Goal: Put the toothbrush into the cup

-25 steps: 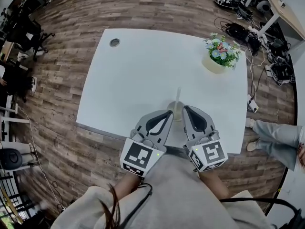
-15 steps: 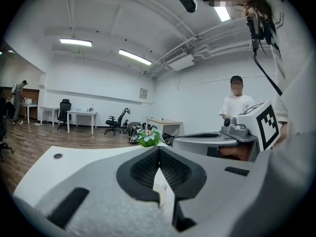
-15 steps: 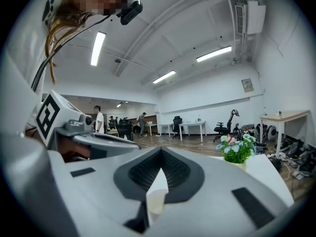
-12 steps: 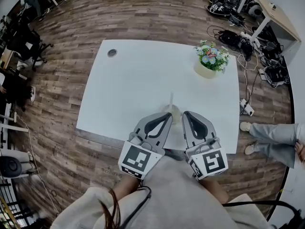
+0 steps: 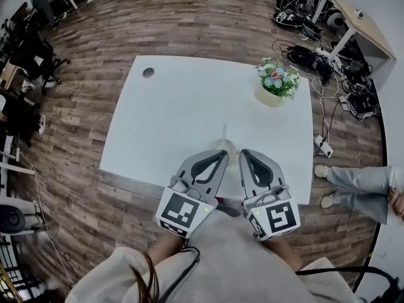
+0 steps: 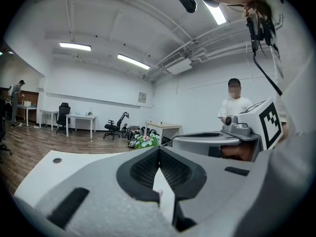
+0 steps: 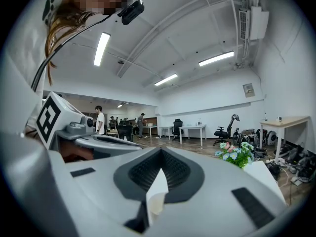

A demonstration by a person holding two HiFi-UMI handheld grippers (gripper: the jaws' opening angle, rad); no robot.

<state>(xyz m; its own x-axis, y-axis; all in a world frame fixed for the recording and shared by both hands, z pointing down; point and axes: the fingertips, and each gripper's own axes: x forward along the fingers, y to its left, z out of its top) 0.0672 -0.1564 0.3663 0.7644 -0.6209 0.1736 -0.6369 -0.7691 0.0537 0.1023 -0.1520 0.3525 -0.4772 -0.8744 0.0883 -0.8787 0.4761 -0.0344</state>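
A pale cup (image 5: 226, 148) stands on the white table (image 5: 170, 112) near its front edge. A white toothbrush (image 5: 224, 132) stands upright in the cup. My left gripper (image 5: 222, 153) lies just left of the cup, shut with nothing held. The right gripper (image 5: 242, 152) lies just right of the cup, also shut and holding nothing. In the left gripper view the left gripper (image 6: 159, 150) shows its jaws meeting at the tip. The right gripper view shows the right gripper (image 7: 160, 150) with its jaws meeting the same way. Neither gripper view shows the cup.
A pot of flowers (image 5: 274, 84) stands at the table's far right, also seen as flowers (image 6: 145, 141) and flowers (image 7: 236, 153). A round cable hole (image 5: 148, 72) sits at the far left corner. A person's legs (image 5: 356, 185) are right of the table. Cables and bags (image 5: 315, 49) lie on the floor beyond.
The head view has drawn back a little, so the table looks smaller. Both grippers stay shut on either side of the cup, and the toothbrush stays in the cup.
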